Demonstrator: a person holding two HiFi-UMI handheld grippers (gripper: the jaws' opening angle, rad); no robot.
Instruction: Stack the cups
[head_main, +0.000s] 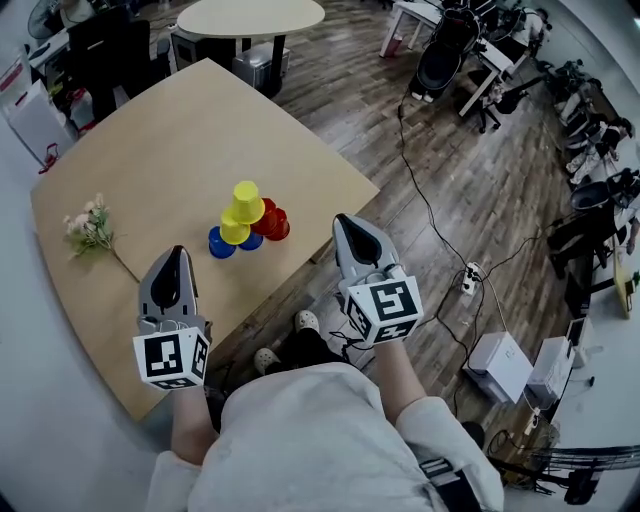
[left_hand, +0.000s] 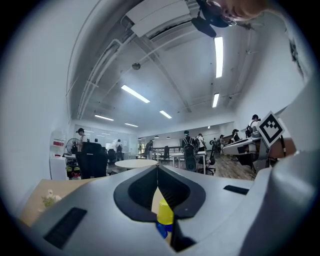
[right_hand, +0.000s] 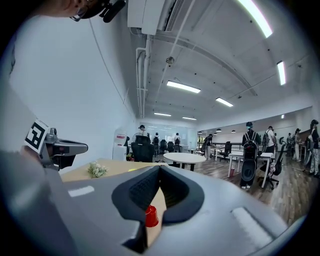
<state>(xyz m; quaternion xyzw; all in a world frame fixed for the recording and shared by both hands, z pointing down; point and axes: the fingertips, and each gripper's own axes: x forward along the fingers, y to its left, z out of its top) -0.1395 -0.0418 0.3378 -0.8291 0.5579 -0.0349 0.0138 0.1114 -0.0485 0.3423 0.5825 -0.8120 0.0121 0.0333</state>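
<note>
Both tongs empty, jaws pressed together: left gripper (head_main: 176, 256) & right gripper (head_main: 345, 226), both pointing level. The cups (head_main: 247, 222) stand on the table (head_main: 150, 140) as a small pyramid, ahead of both tips & between them, apart from each. They seem mouth-down, long axis upright, narrow end up, incl. the top yellow cup (head_main: 247, 200). For a next grip, I think: open jaws before approach, come level from the side, take the top one first, squeeze soft, lift straight up w/o pushing the lower ones.
</note>
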